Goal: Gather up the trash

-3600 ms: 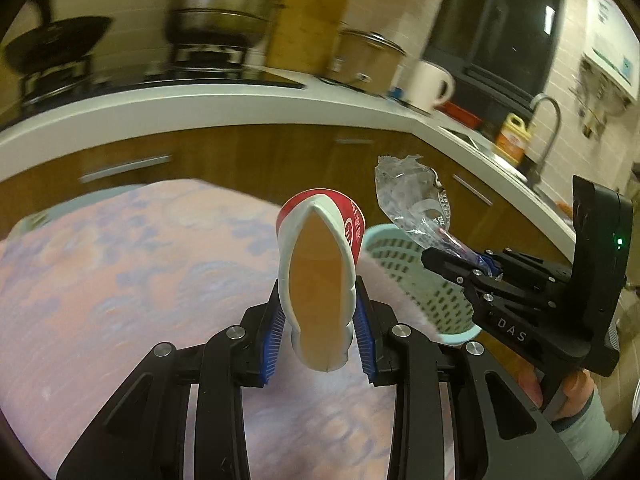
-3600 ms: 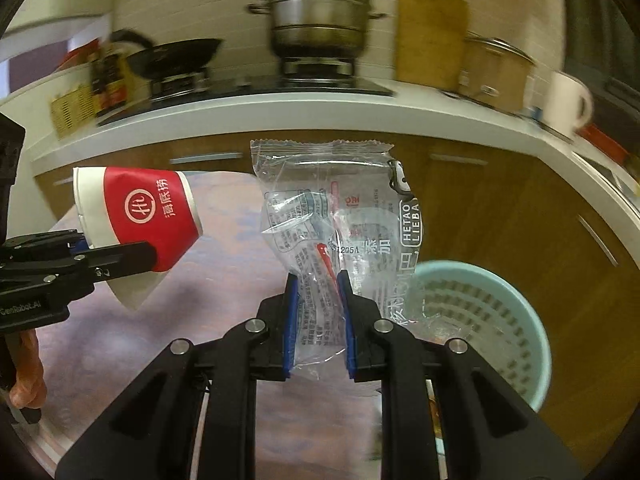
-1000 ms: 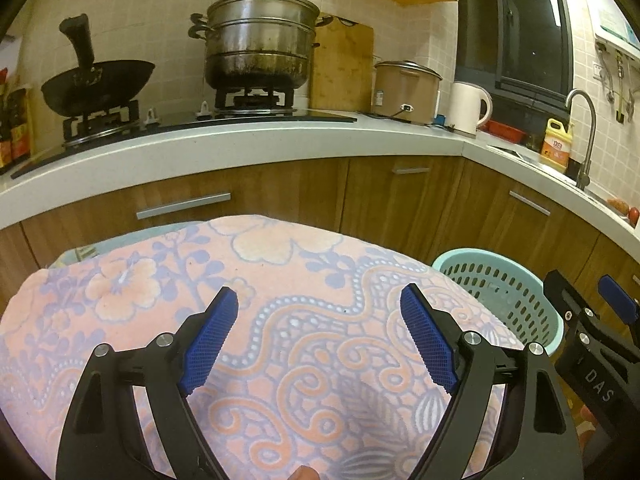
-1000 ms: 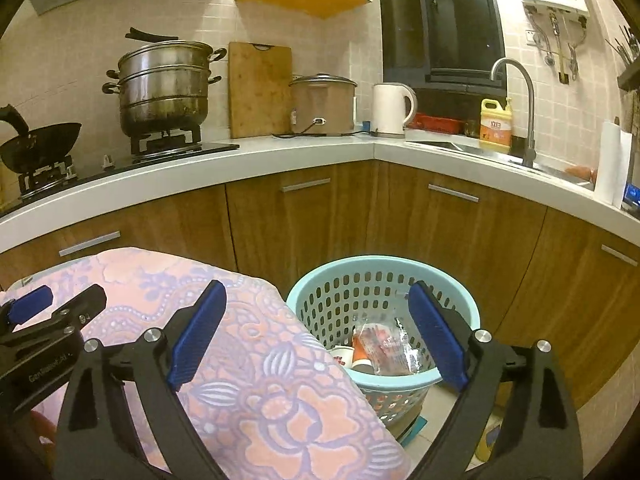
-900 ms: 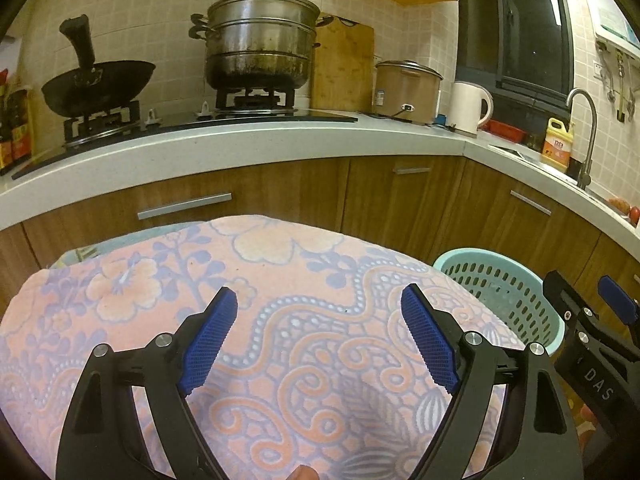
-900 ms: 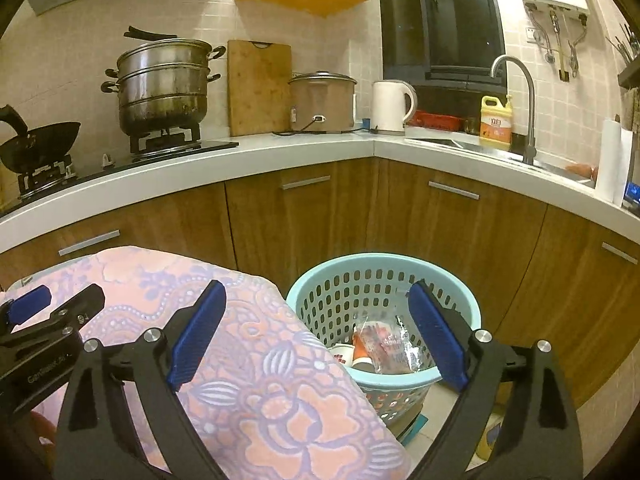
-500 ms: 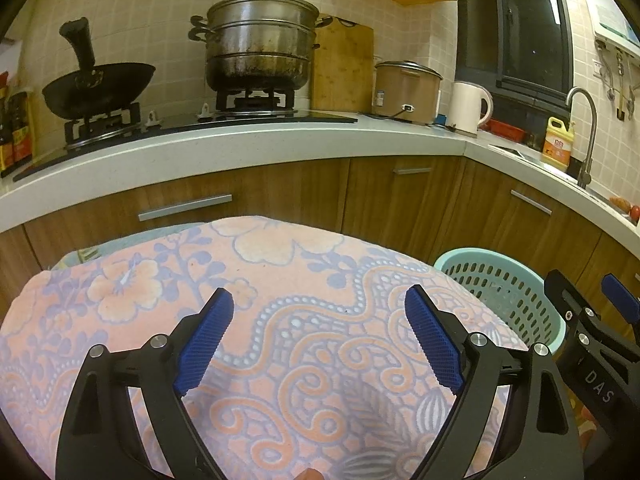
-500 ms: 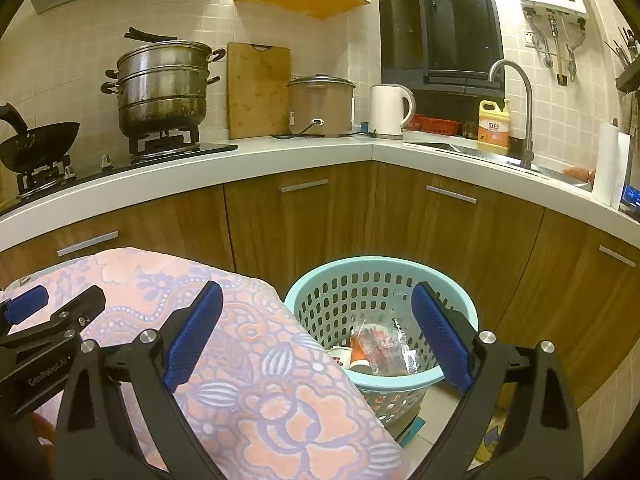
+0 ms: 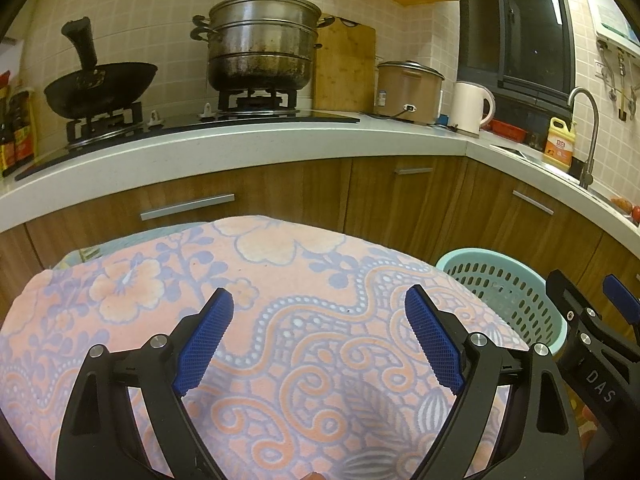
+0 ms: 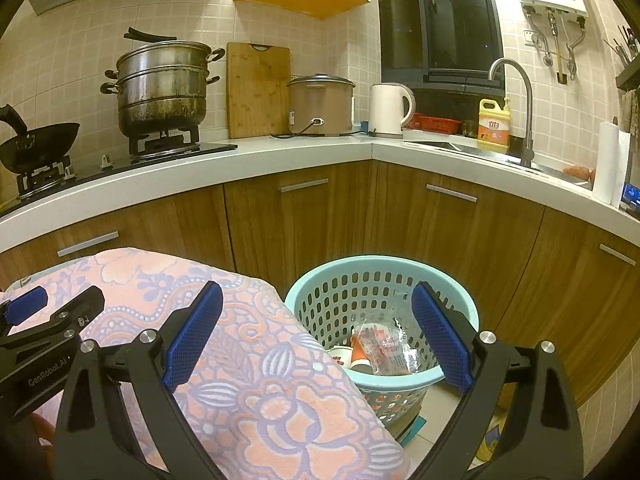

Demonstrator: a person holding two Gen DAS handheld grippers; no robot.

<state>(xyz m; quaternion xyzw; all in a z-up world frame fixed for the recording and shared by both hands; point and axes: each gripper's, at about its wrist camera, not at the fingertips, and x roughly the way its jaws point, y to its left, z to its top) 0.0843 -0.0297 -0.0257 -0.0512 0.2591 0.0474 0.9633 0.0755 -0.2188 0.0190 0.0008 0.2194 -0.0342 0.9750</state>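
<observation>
The left gripper is held level with its jaws spread wide and nothing between its blue pads. The right gripper sits just beside it, jaws equally wide and empty.

**Kitchen counter and covered table**

A stacked steel steamer pot sits on the gas hob, a black wok to its left. Right of it stand a wooden cutting board, rice cooker, white kettle, yellow detergent bottle and faucet. Nearer lies a floral tablecloth.
</observation>
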